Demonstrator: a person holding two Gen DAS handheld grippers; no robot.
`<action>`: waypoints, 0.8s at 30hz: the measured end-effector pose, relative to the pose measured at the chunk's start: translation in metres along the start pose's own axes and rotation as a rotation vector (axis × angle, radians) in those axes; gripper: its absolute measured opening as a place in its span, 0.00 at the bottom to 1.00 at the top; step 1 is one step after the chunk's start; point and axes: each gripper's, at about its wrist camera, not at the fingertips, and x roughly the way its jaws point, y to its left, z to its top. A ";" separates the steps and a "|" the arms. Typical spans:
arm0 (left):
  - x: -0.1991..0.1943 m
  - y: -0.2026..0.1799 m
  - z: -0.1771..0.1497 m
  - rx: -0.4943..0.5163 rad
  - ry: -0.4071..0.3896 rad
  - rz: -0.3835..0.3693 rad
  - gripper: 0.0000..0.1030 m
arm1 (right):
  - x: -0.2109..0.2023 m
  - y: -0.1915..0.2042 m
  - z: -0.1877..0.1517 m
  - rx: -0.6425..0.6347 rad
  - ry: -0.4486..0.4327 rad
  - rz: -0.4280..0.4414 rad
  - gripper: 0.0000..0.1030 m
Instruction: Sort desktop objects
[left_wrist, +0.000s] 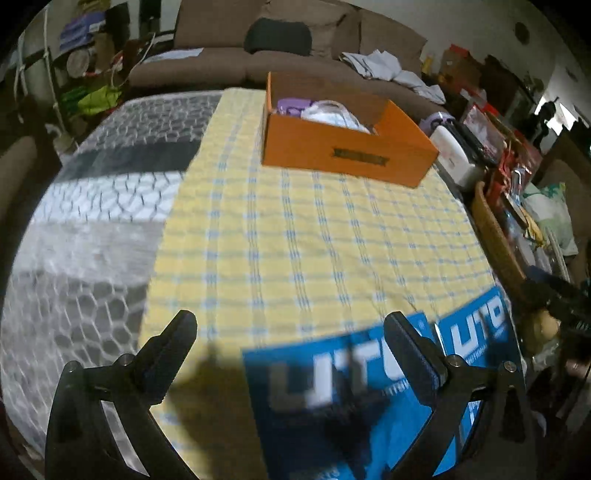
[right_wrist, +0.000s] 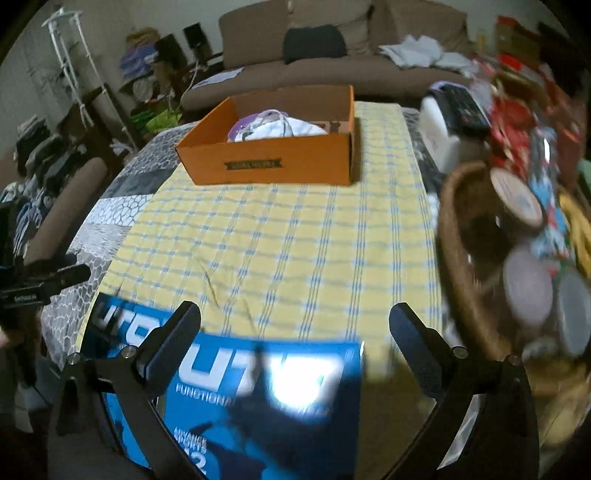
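An orange cardboard box (left_wrist: 347, 151) stands at the far end of the yellow checked cloth (left_wrist: 295, 236), holding a purple item (left_wrist: 291, 105) and white items (left_wrist: 332, 112). It also shows in the right wrist view (right_wrist: 273, 162). Blue "UTO" booklets (left_wrist: 351, 376) lie at the near edge, seen too in the right wrist view (right_wrist: 266, 398). My left gripper (left_wrist: 290, 325) is open and empty above the near cloth. My right gripper (right_wrist: 295, 317) is open and empty above the booklets' far edge.
A wicker basket (right_wrist: 465, 266) with jars (right_wrist: 517, 199) and a white appliance (right_wrist: 443, 136) crowd the table's right side. A grey patterned cloth (left_wrist: 92, 221) covers the left part. A brown sofa (right_wrist: 314, 70) lies behind the table.
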 end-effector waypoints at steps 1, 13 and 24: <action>0.000 -0.007 -0.007 0.014 0.000 0.001 1.00 | 0.000 0.000 -0.005 0.006 -0.005 0.000 1.00; 0.000 -0.028 0.013 0.062 0.016 -0.008 1.00 | -0.001 0.001 -0.005 0.015 0.002 0.015 1.00; 0.078 -0.003 0.185 0.085 -0.006 0.170 0.78 | 0.070 -0.026 0.160 0.042 0.008 -0.051 0.98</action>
